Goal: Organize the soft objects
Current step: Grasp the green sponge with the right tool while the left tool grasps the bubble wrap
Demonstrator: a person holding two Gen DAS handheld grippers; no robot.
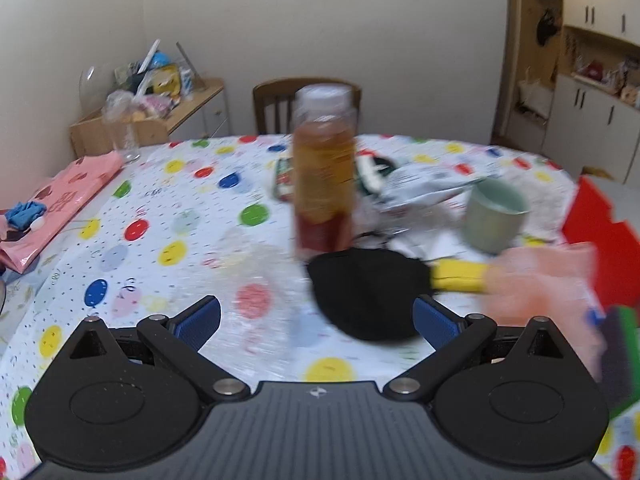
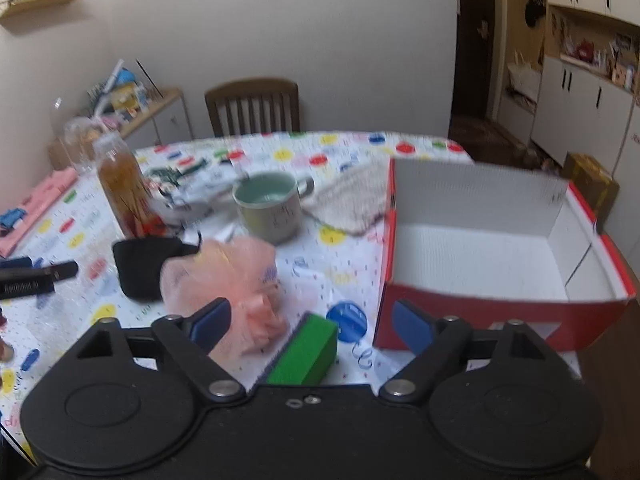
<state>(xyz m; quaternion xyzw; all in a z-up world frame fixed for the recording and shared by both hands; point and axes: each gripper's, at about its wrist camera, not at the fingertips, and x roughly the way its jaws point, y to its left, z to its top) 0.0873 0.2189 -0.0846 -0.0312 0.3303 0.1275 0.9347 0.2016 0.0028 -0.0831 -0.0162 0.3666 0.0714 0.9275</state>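
Note:
A black fabric mask (image 1: pixel 368 292) lies on the balloon-print tablecloth, just ahead of my left gripper (image 1: pixel 316 316) and nearer its right finger; the jaws are open and hold nothing. A pink mesh pouf (image 2: pixel 224 272) lies to the right of the mask (image 2: pixel 140 272). A green sponge (image 2: pixel 308 352) with a dark scouring side rests low between the open fingers of my right gripper (image 2: pixel 312 318), untouched by the pads. A knitted cloth (image 2: pixel 352 200) lies behind, against the red box (image 2: pixel 500 308), whose white inside is empty.
A tea bottle (image 1: pixel 324 176) stands right behind the mask, with a pale green mug (image 2: pixel 272 208) and crumpled packets (image 1: pixel 420 188) near it. A yellow item (image 1: pixel 460 276) lies beside the mask. A pink bag (image 1: pixel 60 208) is at the left edge and a wooden chair (image 2: pixel 252 108) behind the table.

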